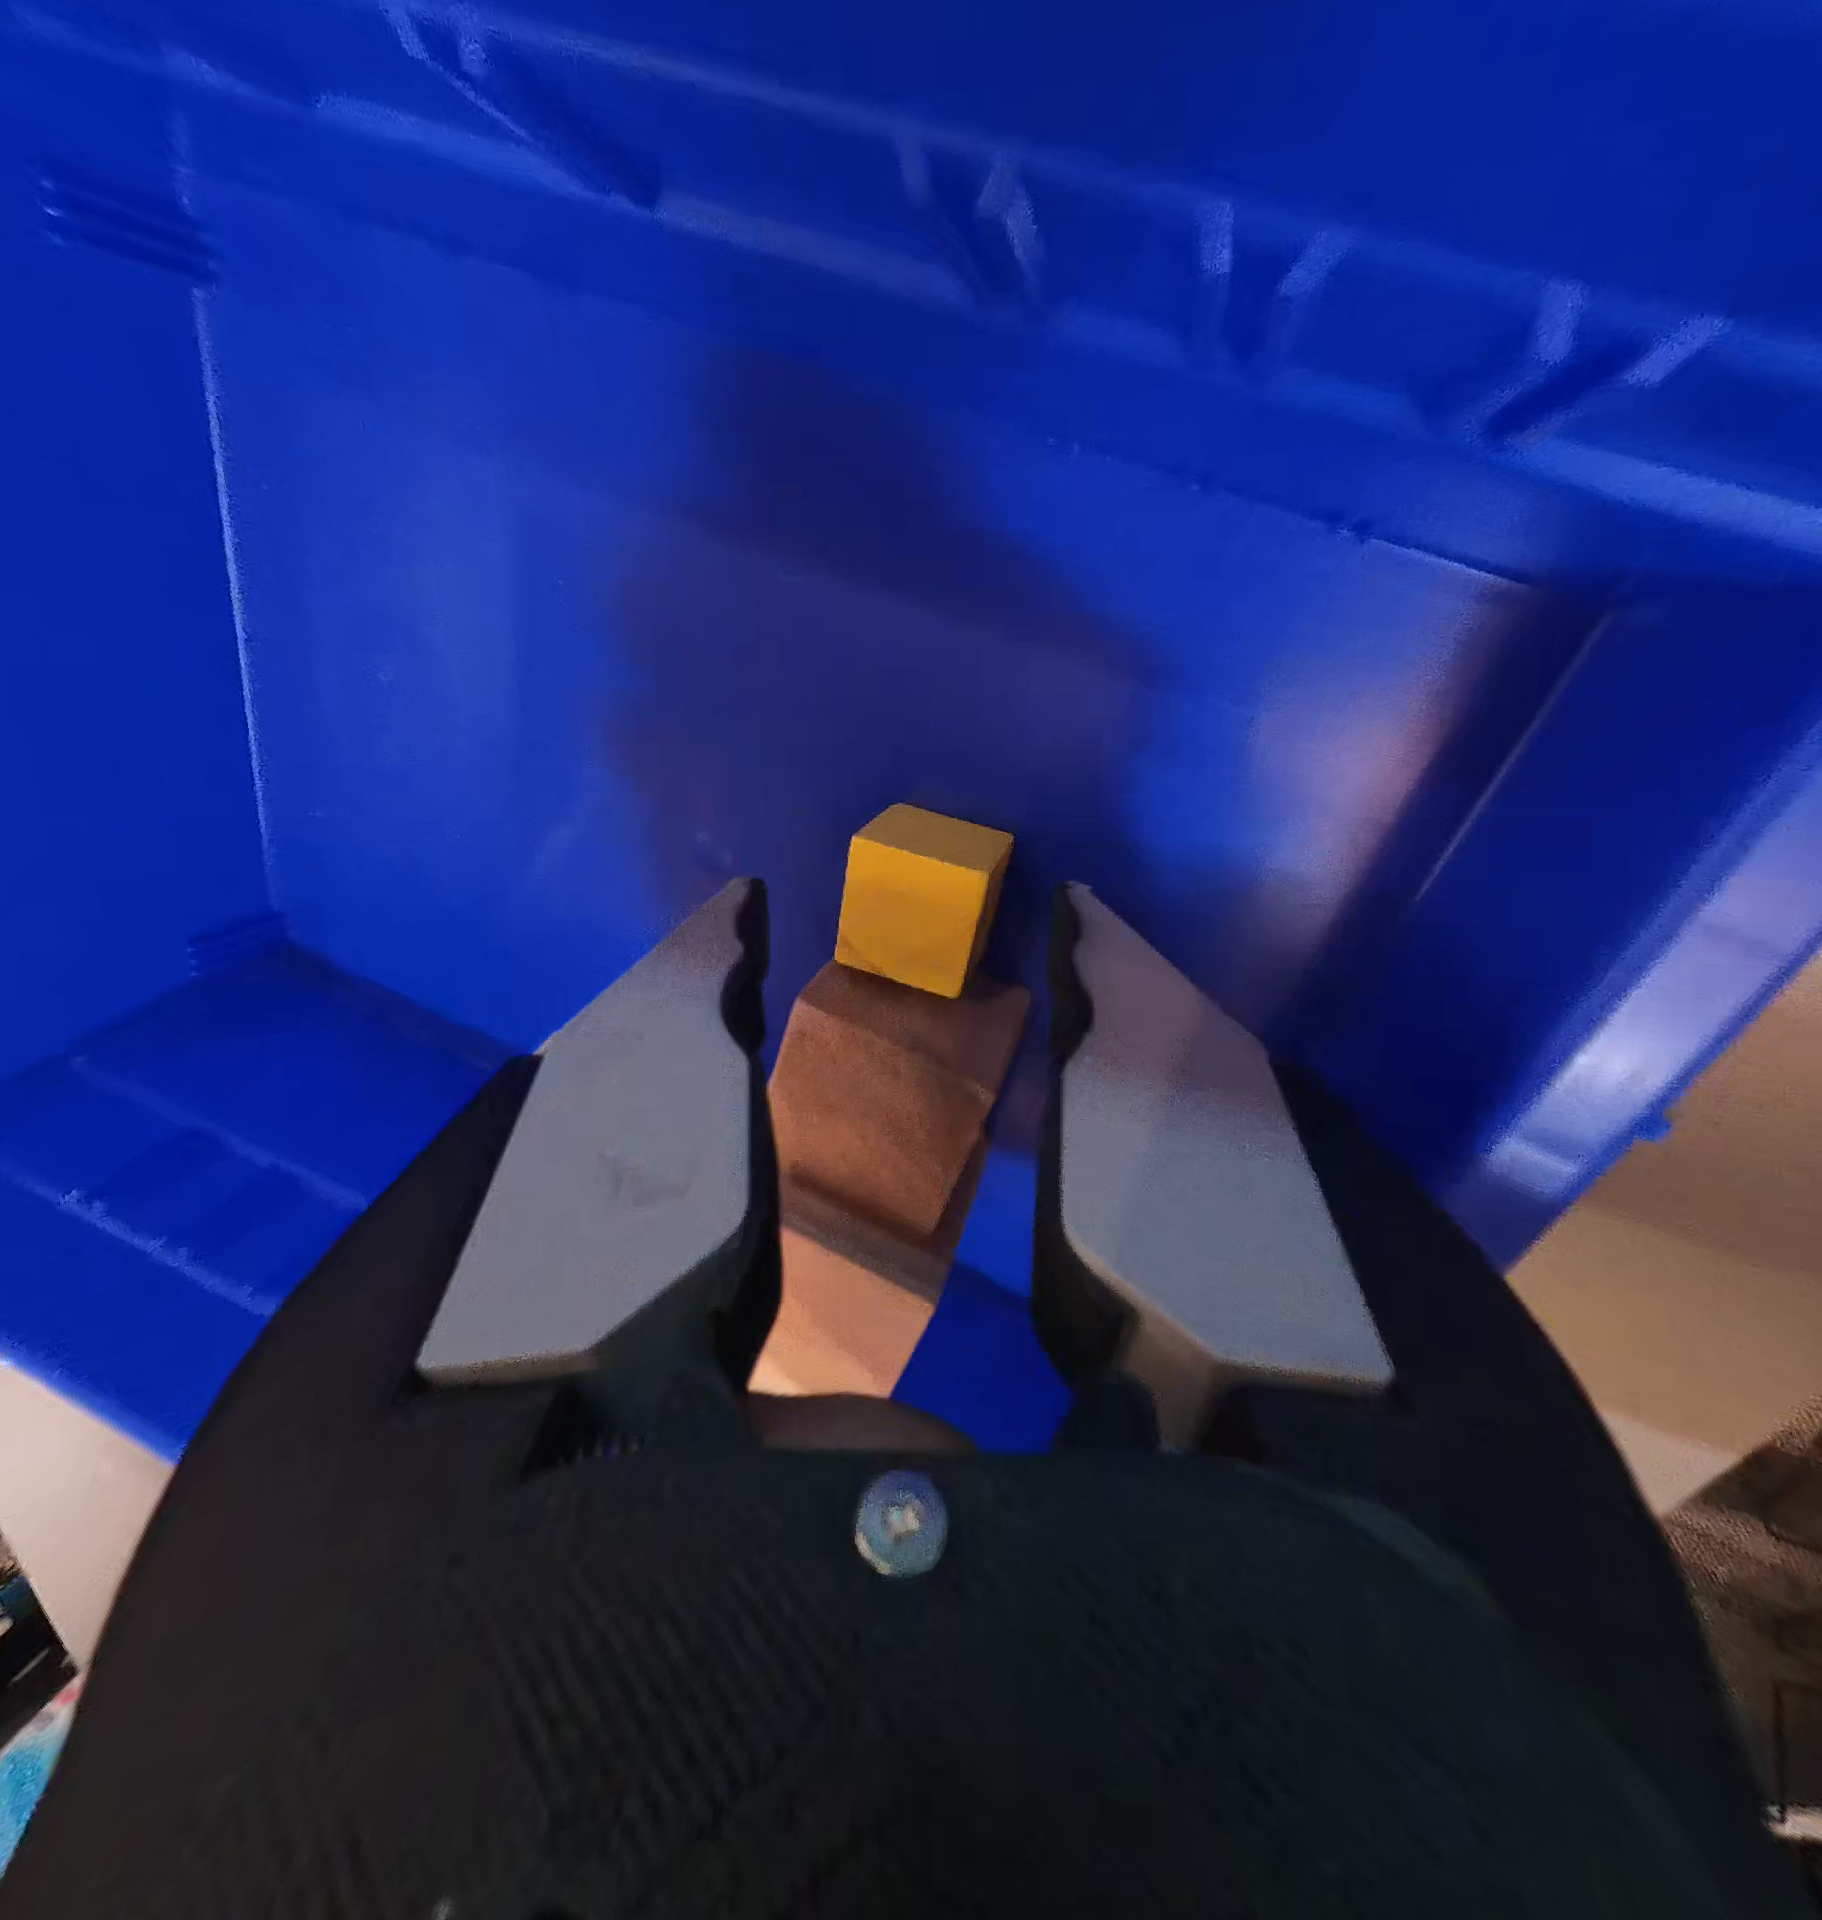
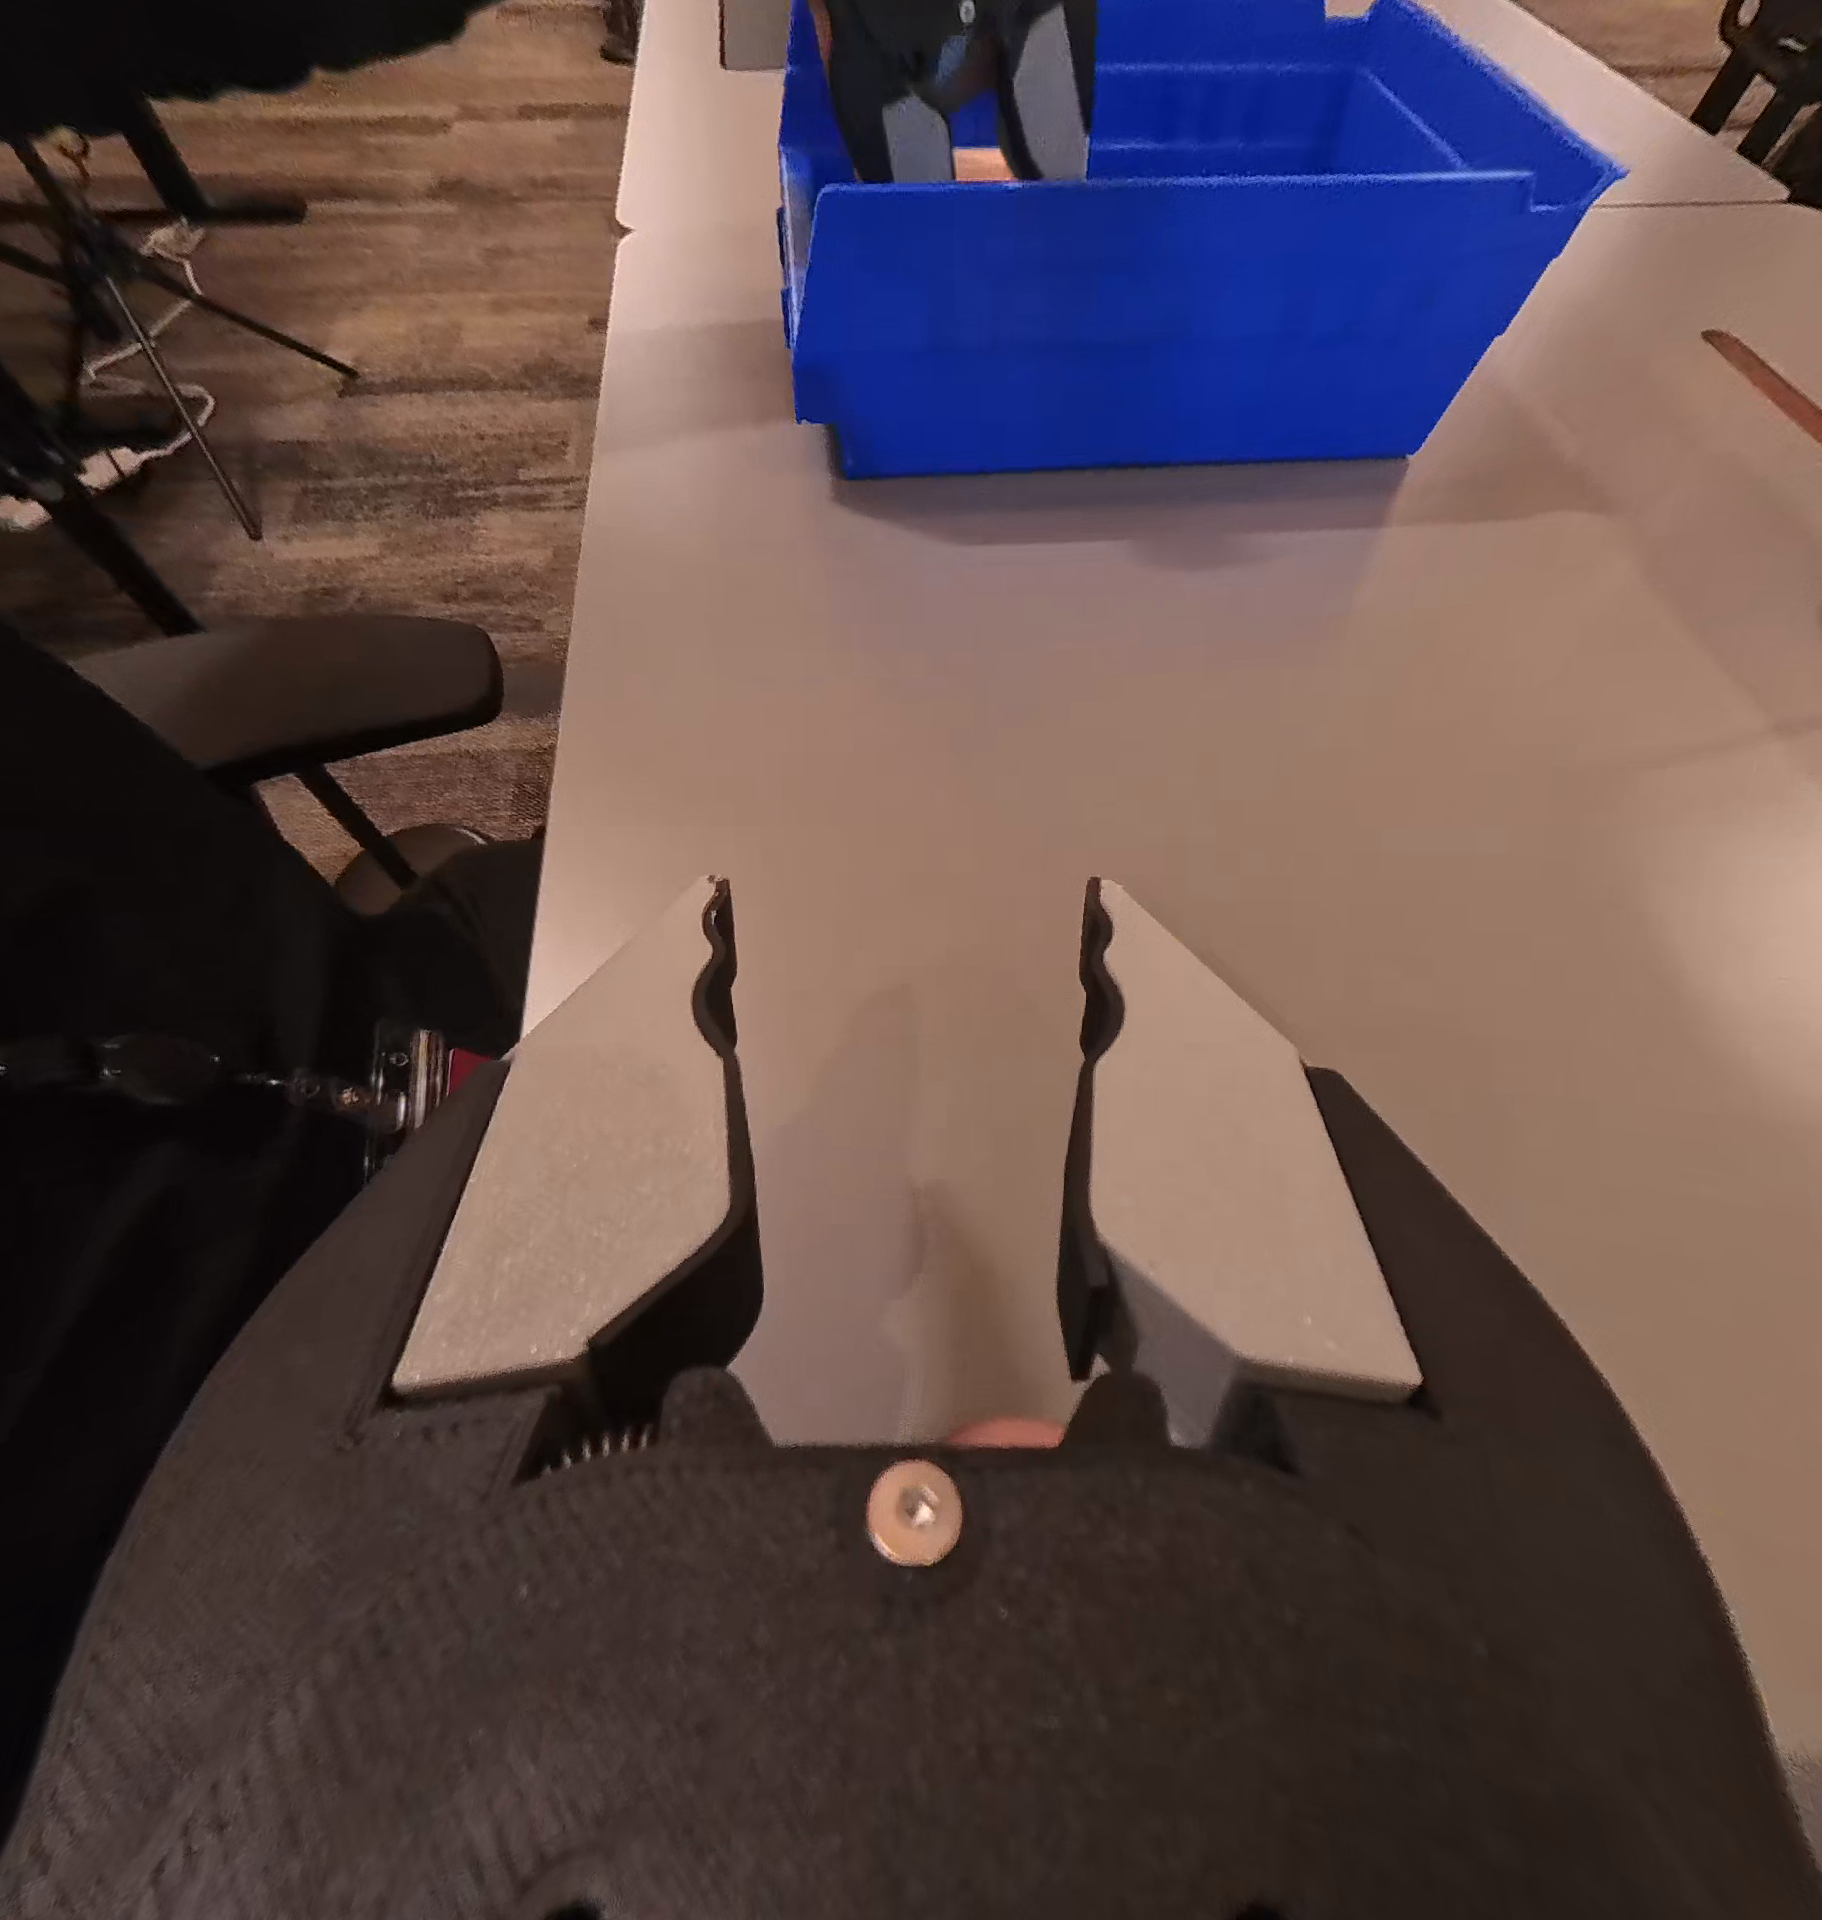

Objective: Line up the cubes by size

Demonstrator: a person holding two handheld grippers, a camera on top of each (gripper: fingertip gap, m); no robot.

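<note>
Both grippers stand with jaws spread and nothing between them. Right gripper [image 2: 907, 904] hangs over bare grey worktop [image 2: 1302, 779], well short of the blue bin [image 2: 1125, 343]; open surface lies ahead and to its right, while the worktop's left edge runs just beside its left finger. Left gripper [image 1: 907, 904] is inside the bin [image 1: 471, 623], reaching down near the corner; the walls close in on its left and far sides. Three cubes sit in a row running straight away from that gripper, largest nearest: pale wood cube [image 1: 845, 1320], darker brown cube [image 1: 881, 1101], small yellow cube [image 1: 922, 899]. The yellow one lies just beyond the fingertips, turned slightly askew, and touches or nearly touches the brown. Cube faces appear flat on the bin floor.
</note>
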